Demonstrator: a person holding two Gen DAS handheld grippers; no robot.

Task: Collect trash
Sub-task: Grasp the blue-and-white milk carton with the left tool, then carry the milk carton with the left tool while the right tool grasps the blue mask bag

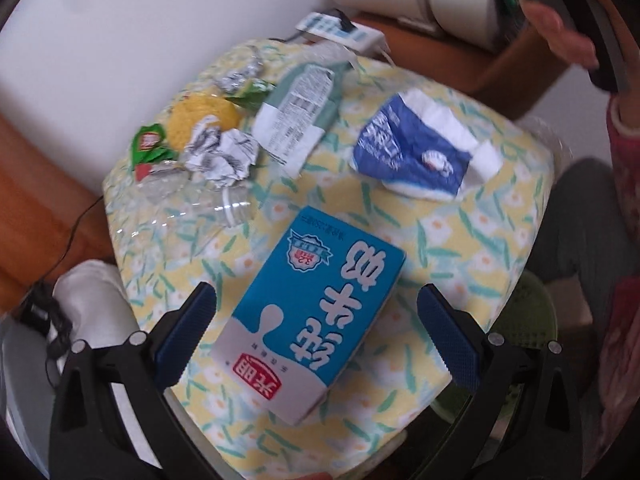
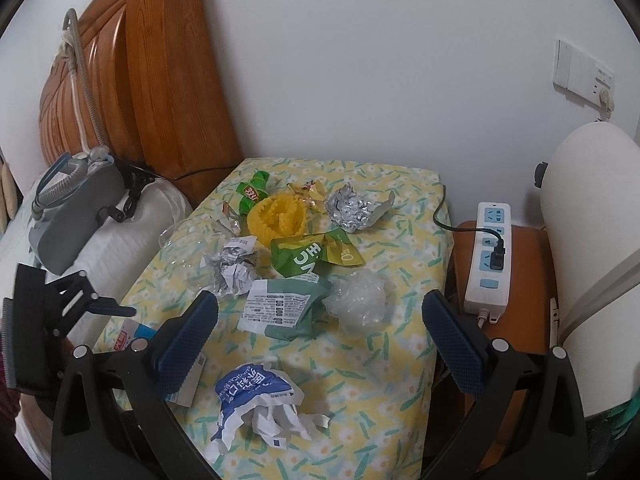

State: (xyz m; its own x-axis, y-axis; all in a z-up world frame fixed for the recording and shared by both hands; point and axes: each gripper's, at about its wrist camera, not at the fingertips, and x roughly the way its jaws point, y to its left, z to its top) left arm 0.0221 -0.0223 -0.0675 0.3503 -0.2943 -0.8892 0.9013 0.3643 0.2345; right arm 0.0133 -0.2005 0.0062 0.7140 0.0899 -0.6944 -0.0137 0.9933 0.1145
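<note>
Trash lies on a small table with a yellow flowered cloth [image 1: 460, 240] [image 2: 400, 340]. My left gripper [image 1: 316, 320] is open, its jaws on either side of a blue and white milk carton [image 1: 312, 316] lying flat, not touching it. My right gripper [image 2: 320, 320] is open and empty above a crumpled blue and white wrapper [image 2: 256, 404] [image 1: 416, 152]. Further back lie a grey-green packet [image 2: 288, 312] [image 1: 300, 112], crumpled paper [image 2: 232, 272] [image 1: 220, 152], a clear plastic wad [image 2: 356, 300], a yellow mesh [image 2: 276, 216] [image 1: 200, 120], a green wrapper [image 2: 312, 256] and foil [image 2: 348, 208].
A clear plastic bottle [image 1: 184, 208] lies at the table's left. A white power strip [image 2: 490, 256] sits on a wooden stool to the right. A wooden headboard [image 2: 140, 80], pillow and grey device [image 2: 76, 208] stand left. A green bin [image 1: 524, 320] shows below the table's edge.
</note>
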